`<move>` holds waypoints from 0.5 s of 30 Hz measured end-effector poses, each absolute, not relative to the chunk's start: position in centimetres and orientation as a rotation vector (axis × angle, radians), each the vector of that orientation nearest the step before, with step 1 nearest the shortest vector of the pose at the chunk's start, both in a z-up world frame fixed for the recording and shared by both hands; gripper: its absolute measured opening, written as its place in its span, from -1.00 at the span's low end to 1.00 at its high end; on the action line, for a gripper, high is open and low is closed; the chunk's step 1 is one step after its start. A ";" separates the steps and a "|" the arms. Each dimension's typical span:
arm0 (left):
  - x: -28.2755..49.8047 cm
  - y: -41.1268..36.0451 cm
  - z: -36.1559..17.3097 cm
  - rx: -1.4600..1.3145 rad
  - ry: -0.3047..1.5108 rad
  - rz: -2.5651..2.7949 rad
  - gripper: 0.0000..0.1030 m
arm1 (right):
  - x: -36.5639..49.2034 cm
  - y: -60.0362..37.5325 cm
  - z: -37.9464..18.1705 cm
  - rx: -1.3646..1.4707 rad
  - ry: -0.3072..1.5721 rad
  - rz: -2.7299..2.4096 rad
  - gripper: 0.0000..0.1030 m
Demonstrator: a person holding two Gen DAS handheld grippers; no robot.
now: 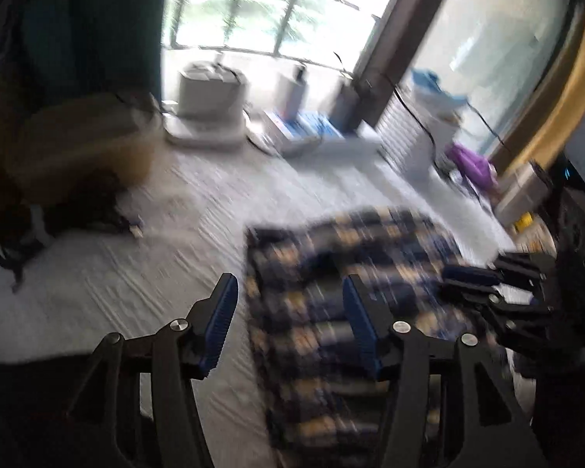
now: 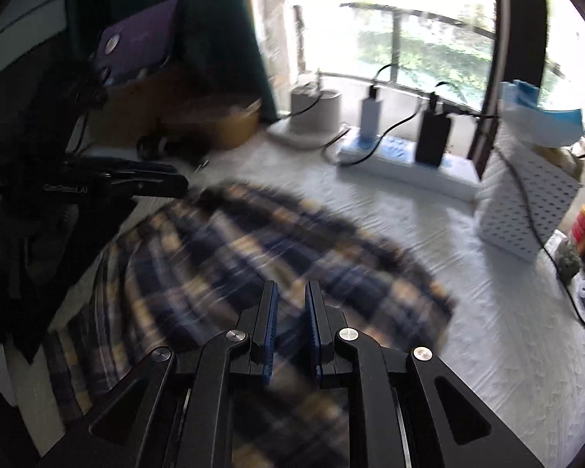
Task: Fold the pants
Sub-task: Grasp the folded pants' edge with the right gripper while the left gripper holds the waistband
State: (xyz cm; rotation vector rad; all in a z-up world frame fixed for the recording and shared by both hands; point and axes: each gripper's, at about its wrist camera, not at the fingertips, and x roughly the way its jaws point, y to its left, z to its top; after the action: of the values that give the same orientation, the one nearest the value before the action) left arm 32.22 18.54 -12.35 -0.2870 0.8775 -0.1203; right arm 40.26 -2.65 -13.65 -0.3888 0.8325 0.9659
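Note:
The pants (image 1: 343,269) are dark blue and tan plaid and lie folded on a white textured cover (image 1: 144,284). Both views are motion-blurred. My left gripper (image 1: 290,292) is open and empty, hovering over the pants' left edge. My right gripper (image 2: 291,300) hovers over the near part of the pants (image 2: 253,249) with its jaws a narrow gap apart and nothing between them. It also shows at the right of the left wrist view (image 1: 468,279). The left gripper shows at the left of the right wrist view (image 2: 156,183).
At the back by the window stand a white appliance (image 1: 206,97), a power strip (image 2: 405,163) with chargers and cables, and a white perforated box (image 2: 526,202). A brown basket (image 1: 85,144) and black cables (image 1: 15,241) lie at the left.

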 end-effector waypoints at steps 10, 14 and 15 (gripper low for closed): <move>31.4 18.5 -15.5 -0.282 0.934 -0.075 0.12 | 38.9 -4.0 -17.0 -0.414 0.877 0.919 -0.59; 31.0 18.1 -15.5 -0.261 0.934 -0.052 0.13 | 38.5 -5.5 -16.9 -0.388 0.895 0.898 -0.58; 30.8 18.1 -15.4 -0.259 0.933 -0.046 0.13 | 38.3 -5.9 -16.8 -0.388 0.895 0.891 -0.58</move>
State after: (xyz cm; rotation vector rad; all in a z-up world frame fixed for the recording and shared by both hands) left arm 30.80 18.10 -15.40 -0.2585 0.9330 -0.0464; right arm 38.30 -5.88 -16.84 -0.3878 0.8955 0.8905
